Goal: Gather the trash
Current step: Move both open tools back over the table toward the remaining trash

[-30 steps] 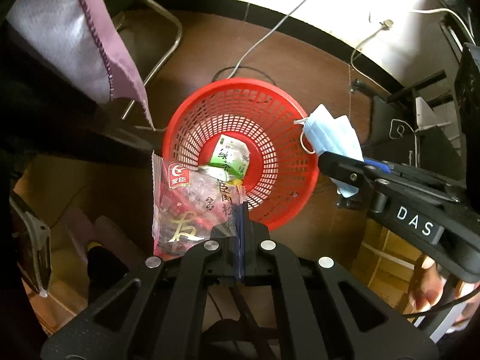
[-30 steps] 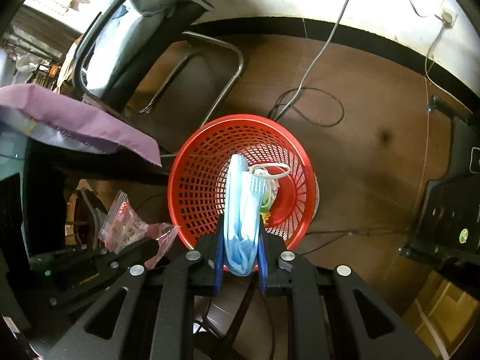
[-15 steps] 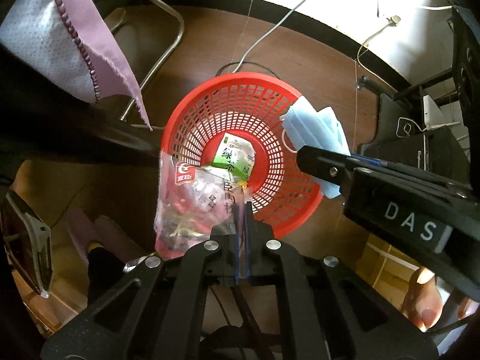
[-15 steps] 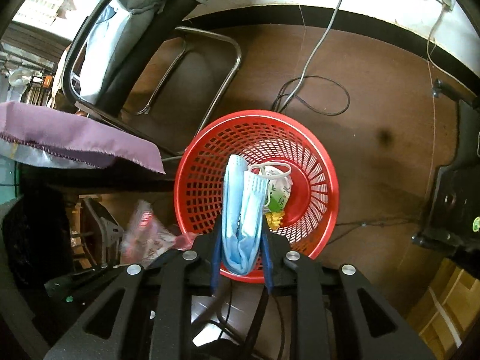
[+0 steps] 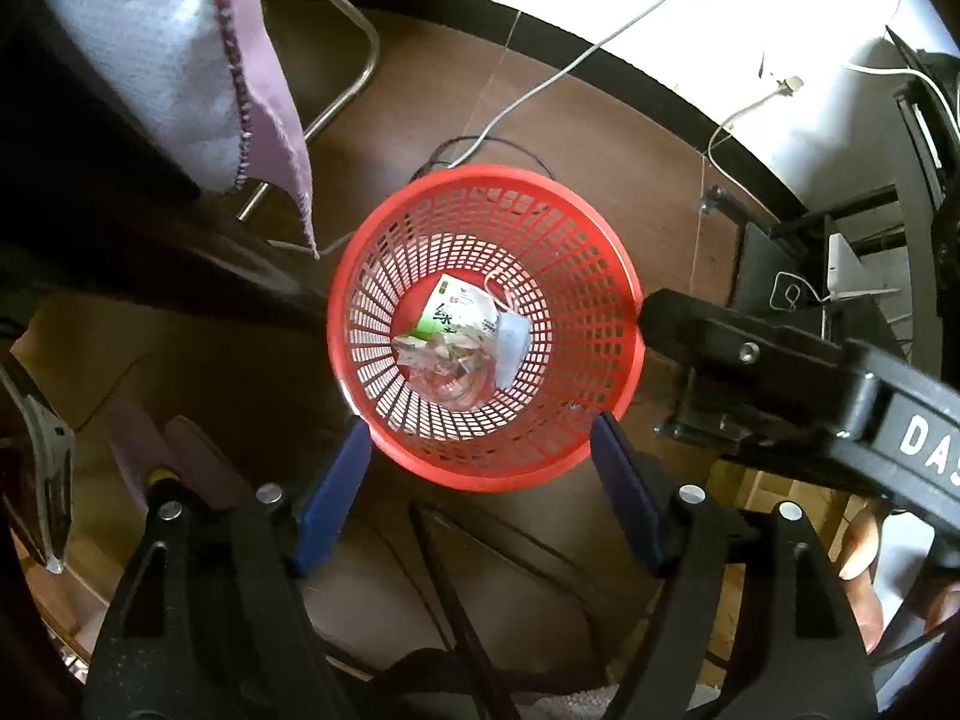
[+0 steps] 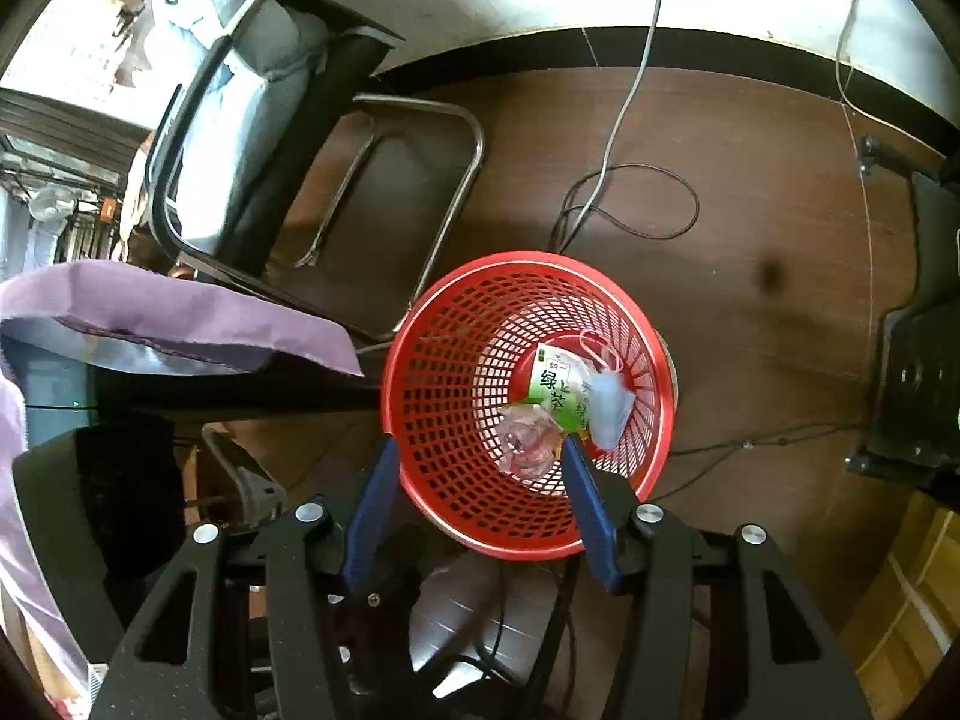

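Both loads have dropped since a sec ago: you had the clear snack wrapper (image 5: pixel 447 369) pinched in the left gripper (image 5: pixel 480 450) and the blue face mask (image 5: pixel 510 348) pinched in the right gripper (image 6: pixel 477 468). Now both lie in the bottom of the red basket (image 5: pixel 600 252), on & beside the green tea packet (image 5: pixel 456 312) that was already there.

Left jaws are apart & opening wider, w/ nothing between them; you only see the basket rim thru the gap. Right jaws are also opening, nothing clamped; the mask sits against the basket's inner wall, ear loop trailing over the packet, wrapper crumpled just beside it.

What it means for you: this round of trash is delivered, both tools are free. Nothing hangs over the rim as far as these views show. I'd judge the next step is to lift clear of the basket & look for more litter. No other loose trash is obvious on the brown floor (image 6: pixel 750 210) here, just a grey cable (image 6: pixel 624 120) & a chair (image 6: pixel 252 90), so you may need to swing the cams around.
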Demonstrator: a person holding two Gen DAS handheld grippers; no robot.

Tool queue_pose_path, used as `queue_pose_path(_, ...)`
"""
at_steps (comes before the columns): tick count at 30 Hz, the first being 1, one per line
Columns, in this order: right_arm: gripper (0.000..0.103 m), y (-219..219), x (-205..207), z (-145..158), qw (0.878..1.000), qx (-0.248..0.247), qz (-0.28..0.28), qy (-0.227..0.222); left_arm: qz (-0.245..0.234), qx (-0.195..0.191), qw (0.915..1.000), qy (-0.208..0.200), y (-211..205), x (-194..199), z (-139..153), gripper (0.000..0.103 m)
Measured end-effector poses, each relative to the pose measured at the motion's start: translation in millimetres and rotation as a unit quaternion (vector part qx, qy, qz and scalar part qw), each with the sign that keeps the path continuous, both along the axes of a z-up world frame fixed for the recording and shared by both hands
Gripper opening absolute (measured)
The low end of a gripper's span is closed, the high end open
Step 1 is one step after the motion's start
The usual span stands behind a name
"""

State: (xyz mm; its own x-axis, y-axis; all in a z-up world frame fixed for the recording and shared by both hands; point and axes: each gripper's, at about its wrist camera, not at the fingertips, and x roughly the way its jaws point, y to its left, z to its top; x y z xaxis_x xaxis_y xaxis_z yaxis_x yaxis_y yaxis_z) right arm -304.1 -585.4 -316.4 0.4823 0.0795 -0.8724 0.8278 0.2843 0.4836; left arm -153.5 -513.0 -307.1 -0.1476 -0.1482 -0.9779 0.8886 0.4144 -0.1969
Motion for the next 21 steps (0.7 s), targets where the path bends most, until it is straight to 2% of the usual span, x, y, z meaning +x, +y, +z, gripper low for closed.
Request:
queue_pose_path(4, 0.055, 3, -5, 15, 1.000, -0.020, -0.001, 0.004, -0.008, -0.007, 0.9999, -0.012, 7, -6, 13, 0.075)
queue_pose_path(9, 0.061, 7, -21, 49, 0.997, -0.071, -0.009, 0.018, -0.034, -0.030, 0.9981, -0.042, 19, -24, 40, 0.079)
queue_pose_path(13, 0.067, 11, -38, 77, 0.993, -0.113, -0.025, 0.027, -0.045, -0.058, 0.9966, -0.038, 33, -34, 65, 0.084)
queue_pose_path(18, 0.073, 21, -53, 117, 0.988, -0.143, -0.041, 0.034, -0.054, -0.115, 0.9891, -0.074, 58, -44, 116, 0.087)
queue_pose_path(21, 0.078, 31, -56, 146, 0.983, -0.178, -0.044, 0.033, -0.049, -0.163, 0.9799, -0.103, 81, -45, 154, 0.087)
